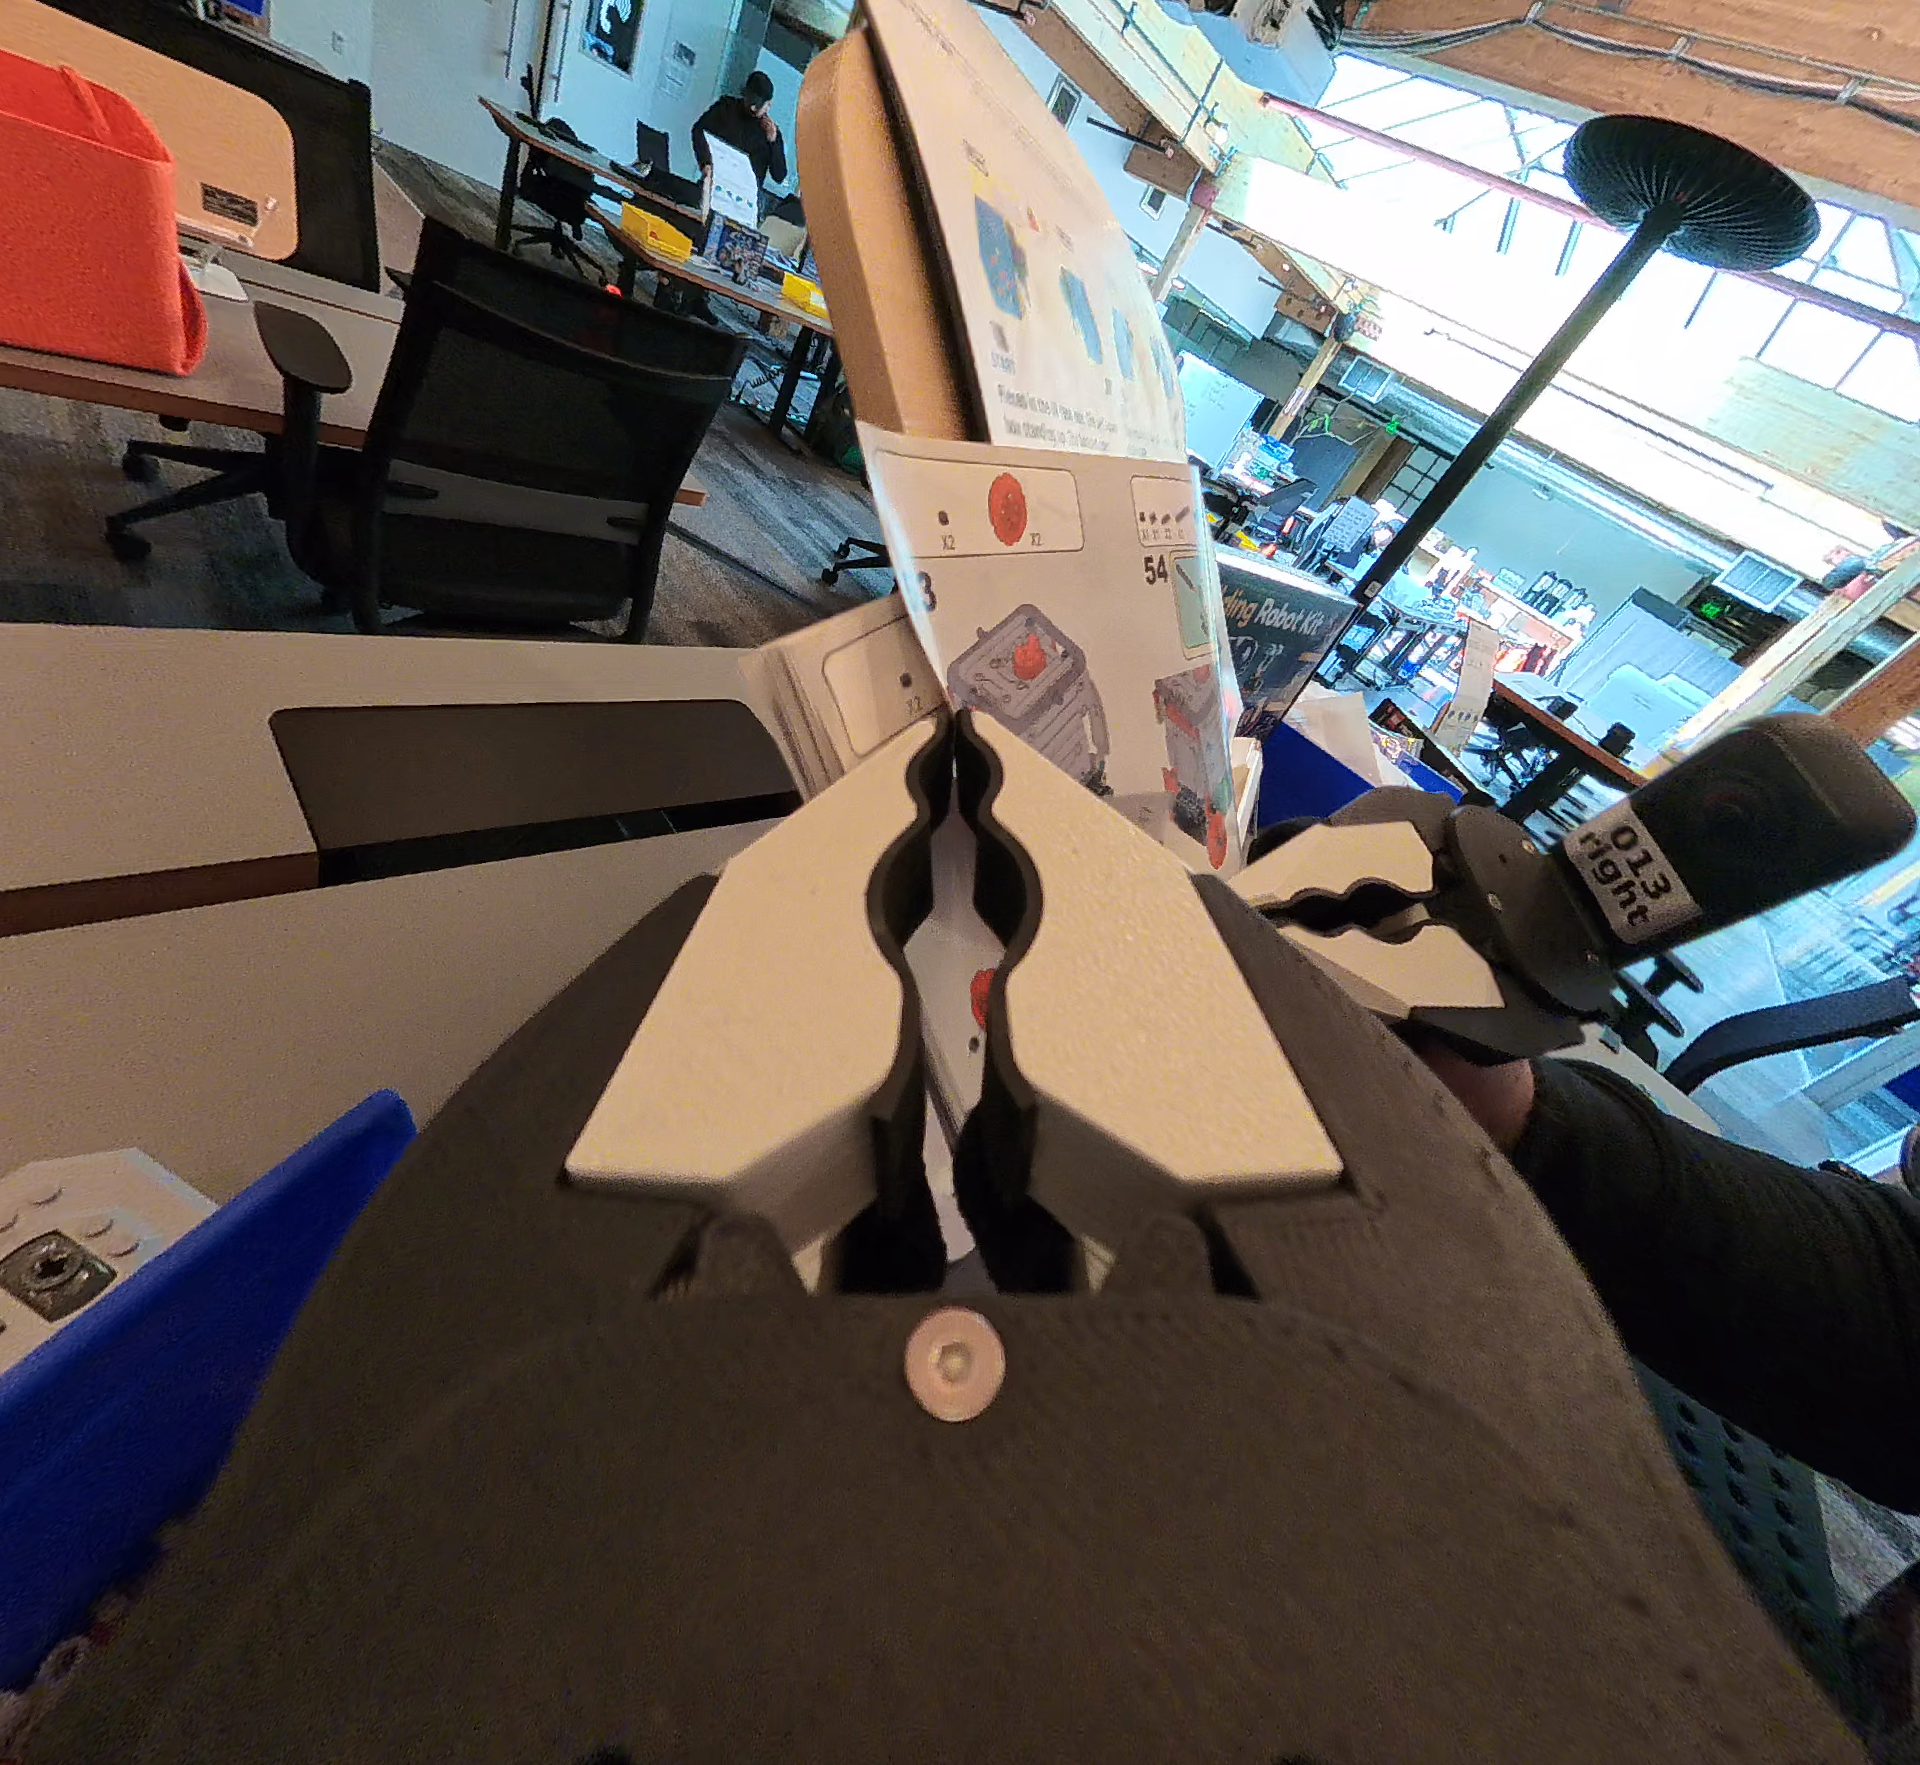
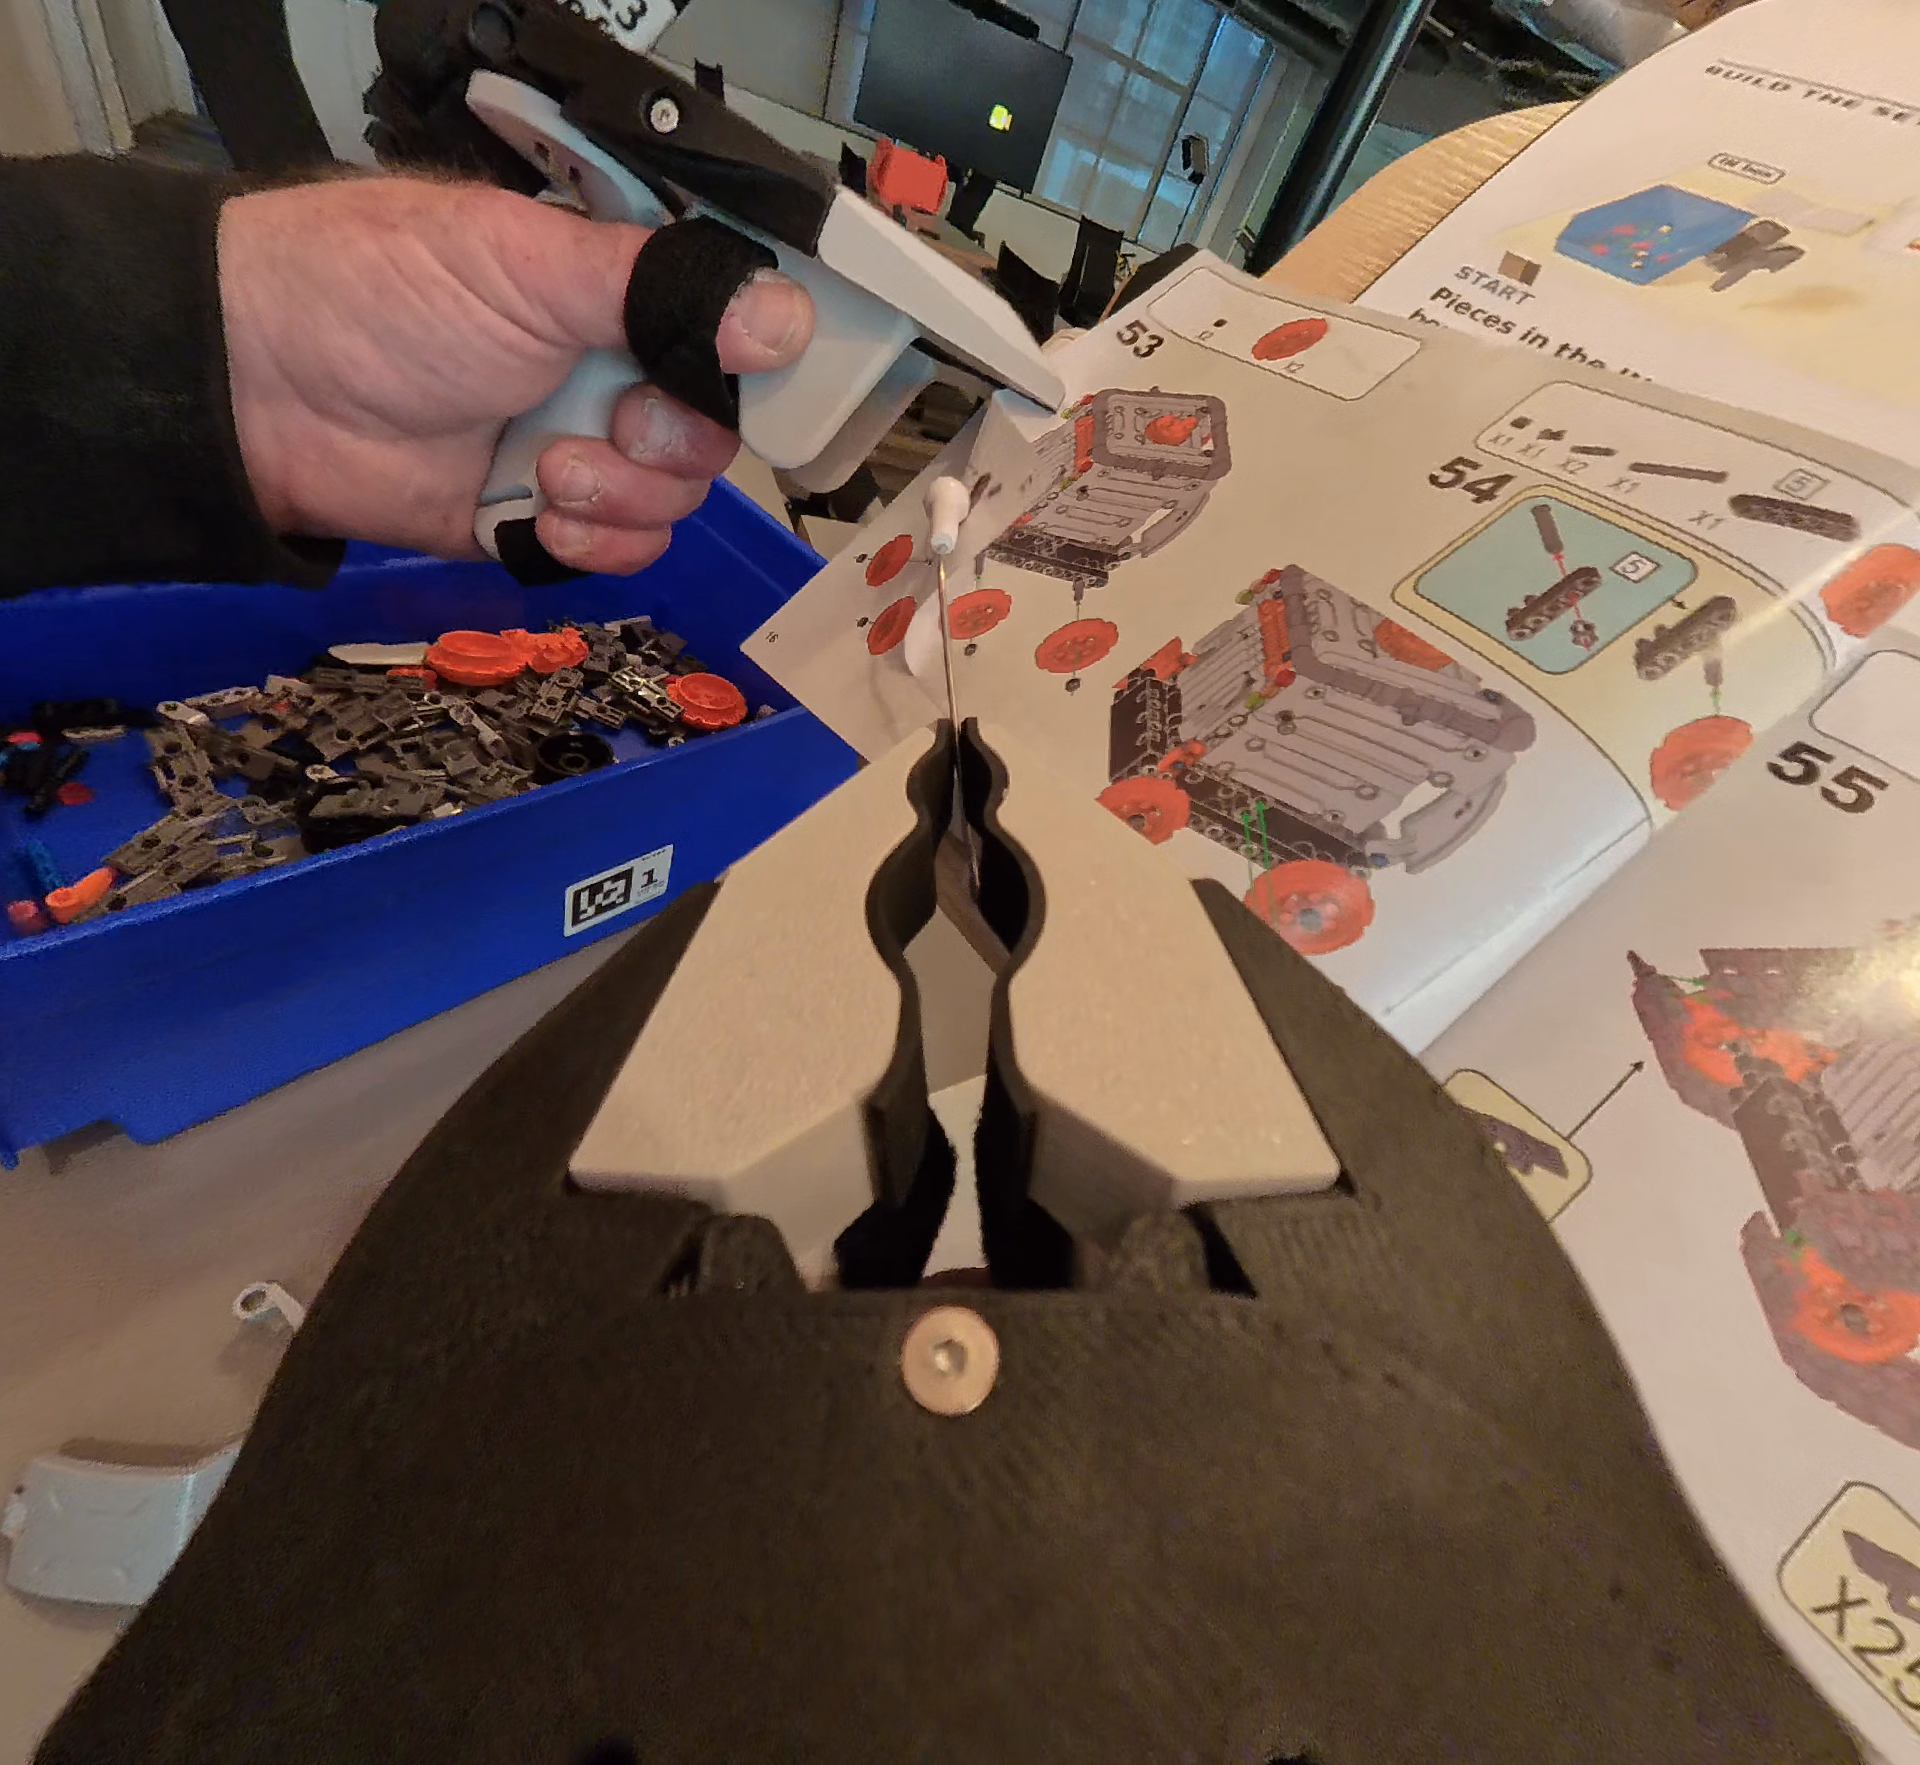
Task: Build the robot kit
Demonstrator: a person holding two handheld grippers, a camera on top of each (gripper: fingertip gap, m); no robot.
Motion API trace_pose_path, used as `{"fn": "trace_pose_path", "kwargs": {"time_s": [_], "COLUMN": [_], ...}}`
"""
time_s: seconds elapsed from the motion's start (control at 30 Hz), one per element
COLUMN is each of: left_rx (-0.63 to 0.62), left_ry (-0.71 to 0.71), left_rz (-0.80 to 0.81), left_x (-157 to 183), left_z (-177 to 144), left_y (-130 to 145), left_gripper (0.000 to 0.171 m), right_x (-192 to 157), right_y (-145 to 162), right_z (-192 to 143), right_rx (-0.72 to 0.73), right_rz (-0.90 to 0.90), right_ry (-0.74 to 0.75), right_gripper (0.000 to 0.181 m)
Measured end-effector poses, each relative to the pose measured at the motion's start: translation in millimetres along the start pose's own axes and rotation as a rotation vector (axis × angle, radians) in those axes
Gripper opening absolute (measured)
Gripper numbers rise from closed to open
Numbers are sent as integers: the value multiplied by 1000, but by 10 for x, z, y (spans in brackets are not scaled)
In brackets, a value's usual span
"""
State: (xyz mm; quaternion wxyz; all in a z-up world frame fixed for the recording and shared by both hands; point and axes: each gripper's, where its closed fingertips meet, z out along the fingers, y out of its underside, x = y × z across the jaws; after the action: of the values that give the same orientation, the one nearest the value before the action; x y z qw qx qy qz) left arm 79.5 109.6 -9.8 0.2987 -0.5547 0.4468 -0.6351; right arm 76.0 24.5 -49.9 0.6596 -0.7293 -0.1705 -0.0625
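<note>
Pinching the instruction booklet (image 1: 1049,593) right at its page edge, the left gripper (image 1: 957,728) has its fingers (image 1: 790,967) clamped together on the paper, so the open pages stand up in front of it. Behind the booklet there's a tan cardboard panel (image 1: 873,261).

From the right wrist view, the right gripper (image 2: 958,739) has its fingers (image 2: 800,988) closed on a thin metal pin with a white head (image 2: 945,510). The pin sticks up out of the fingertips and its head sits just in front of the booklet's (image 2: 1351,676) lower left corner. The left gripper (image 2: 1044,385) shows there too, held by a hand (image 2: 447,375), touching the booklet's upper left edge.

Left of the booklet is a blue bin (image 2: 416,894) full of grey, black and orange building pieces (image 2: 416,728), sitting on the bench (image 2: 187,1248). A couple of loose light grey parts (image 2: 104,1528) lie on the bench near the bin
</note>
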Motion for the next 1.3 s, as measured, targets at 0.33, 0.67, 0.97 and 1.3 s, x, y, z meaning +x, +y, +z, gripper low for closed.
{"fn": "trace_pose_path", "kwargs": {"time_s": [0.33,0.67,0.97,1.3], "left_rx": [10,31,33,7], "left_ry": [-3,12,86,-16], "left_rz": [-45,-49,-76,-27], "left_x": [-45,15,141,65], "left_z": [-96,-204,-251,-235], "left_y": [124,187,221,266], "left_gripper": [0,0,1,0], "right_x": [79,140,139,135], "right_y": [-20,-25,-18,-37], "right_z": [-2,-17,-8,-132], "right_rx": [40,46,12,-22], "right_rz": [114,217,213,174], "right_ry": [57,103,108,89], "right_gripper": [0,0,0,11]}}
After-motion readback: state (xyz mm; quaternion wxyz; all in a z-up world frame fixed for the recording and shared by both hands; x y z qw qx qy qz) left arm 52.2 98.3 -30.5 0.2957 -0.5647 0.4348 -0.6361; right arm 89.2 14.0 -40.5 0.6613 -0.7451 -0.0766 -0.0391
